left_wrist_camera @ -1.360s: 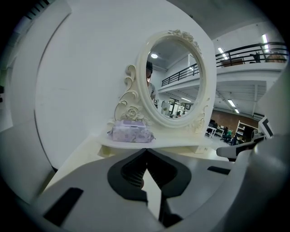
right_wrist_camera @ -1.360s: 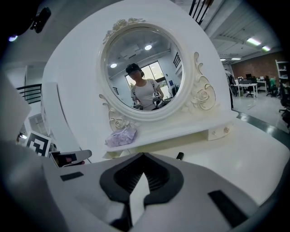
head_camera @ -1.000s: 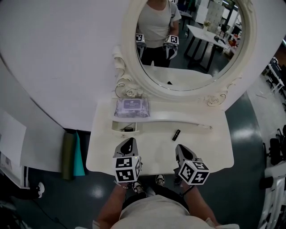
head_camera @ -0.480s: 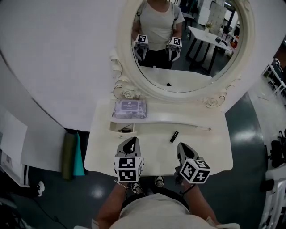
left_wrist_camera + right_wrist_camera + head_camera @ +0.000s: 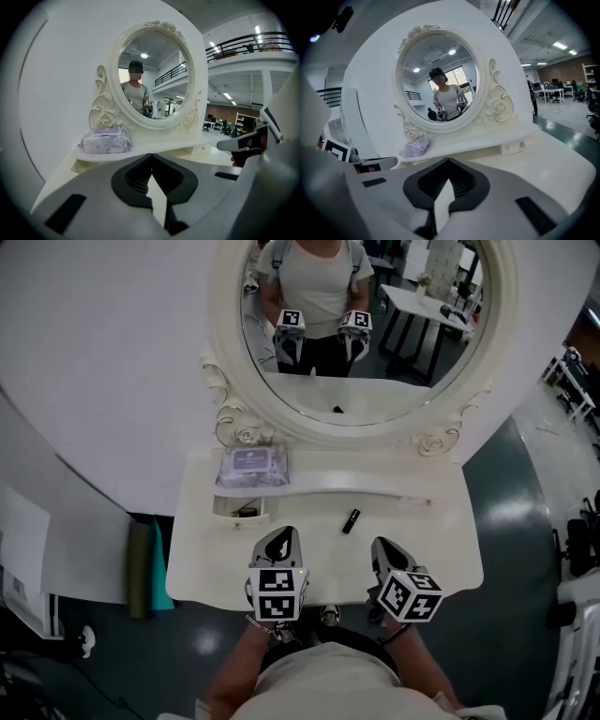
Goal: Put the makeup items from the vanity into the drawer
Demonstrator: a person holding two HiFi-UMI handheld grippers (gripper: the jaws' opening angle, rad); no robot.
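A small black lipstick tube (image 5: 351, 520) lies on the white vanity top (image 5: 441, 540), just ahead of and between my two grippers. The left gripper (image 5: 281, 542) is shut and empty, hovering over the front of the top; its closed tips (image 5: 151, 155) point at the mirror. The right gripper (image 5: 382, 549) is also shut and empty, its tips (image 5: 448, 161) meeting in front of the shelf. At the left under the shelf, a little drawer (image 5: 240, 509) stands open with a dark item inside. A purple wipes pack (image 5: 251, 466) (image 5: 107, 141) (image 5: 416, 146) rests on the shelf above it.
An oval mirror (image 5: 361, 324) in a carved white frame rises behind the shelf and reflects a person holding both grippers. A closed small drawer with knobs (image 5: 524, 144) sits under the shelf's right end. A green and teal roll (image 5: 148, 568) leans on the floor left of the vanity.
Both grippers have slid a little to the right over the vanity top, the left one more. The head view has shifted, so the vanity sits further left. Both stay shut.
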